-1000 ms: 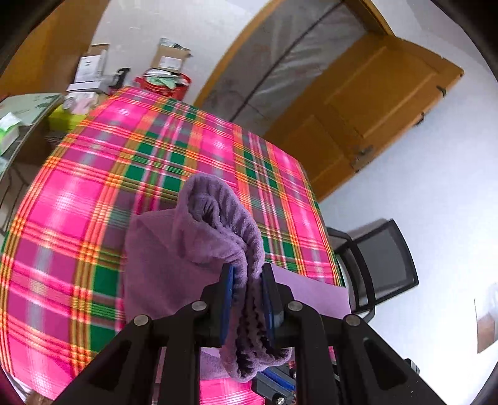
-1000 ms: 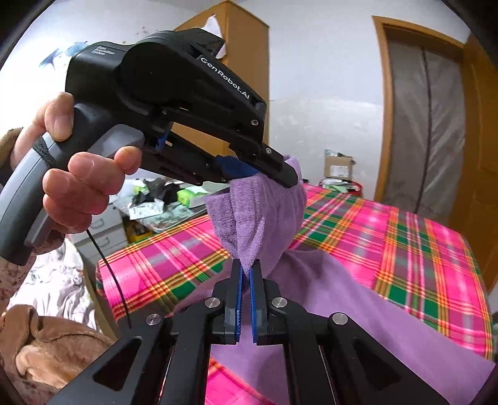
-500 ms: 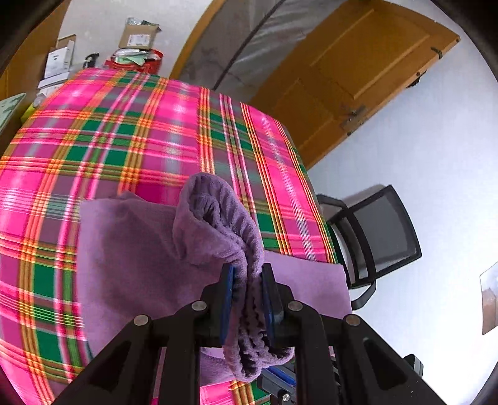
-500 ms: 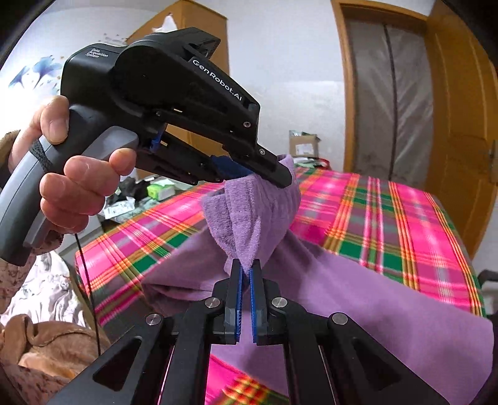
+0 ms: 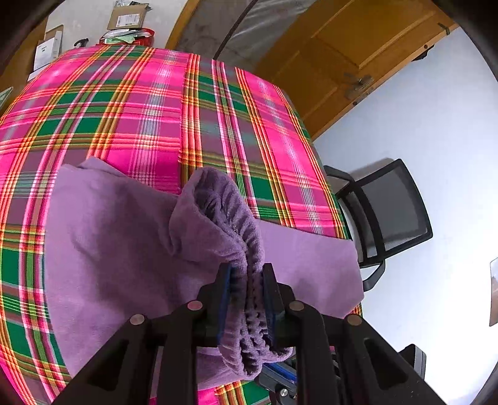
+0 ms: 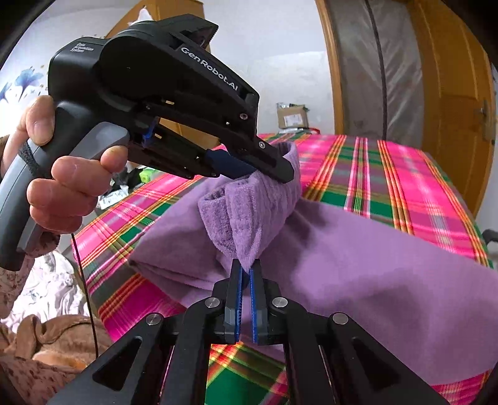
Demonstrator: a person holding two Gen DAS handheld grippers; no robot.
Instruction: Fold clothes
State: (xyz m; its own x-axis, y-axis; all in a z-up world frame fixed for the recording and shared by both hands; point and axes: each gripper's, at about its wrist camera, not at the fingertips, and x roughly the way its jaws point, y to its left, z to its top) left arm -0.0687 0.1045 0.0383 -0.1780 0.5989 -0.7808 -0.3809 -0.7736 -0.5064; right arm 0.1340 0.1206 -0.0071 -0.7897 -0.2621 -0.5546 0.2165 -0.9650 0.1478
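A soft purple fleece garment (image 5: 124, 249) lies spread on a bench covered with a bright pink, green and yellow checked cloth (image 5: 140, 118). One end of it, a thick ribbed cuff (image 5: 224, 224), is lifted up off the bench.

The left gripper (image 5: 247, 299) has its two black fingers with blue pads squeezed tight on the bunched ribbed edge, and the fabric fills the gap between them.

The right gripper (image 6: 246, 280) is almost fully closed, pinching a thin tip of the same purple piece between its blue pads. In the right wrist view, a person's hand (image 6: 59, 183) holds the grey handle of the other gripper, which bites the top of the raised cuff.

A black mesh chair (image 5: 386, 215) stands just beside the bench, near an orange wooden door (image 5: 348, 50). Cardboard boxes (image 5: 127, 15) sit past the far end of the bench.
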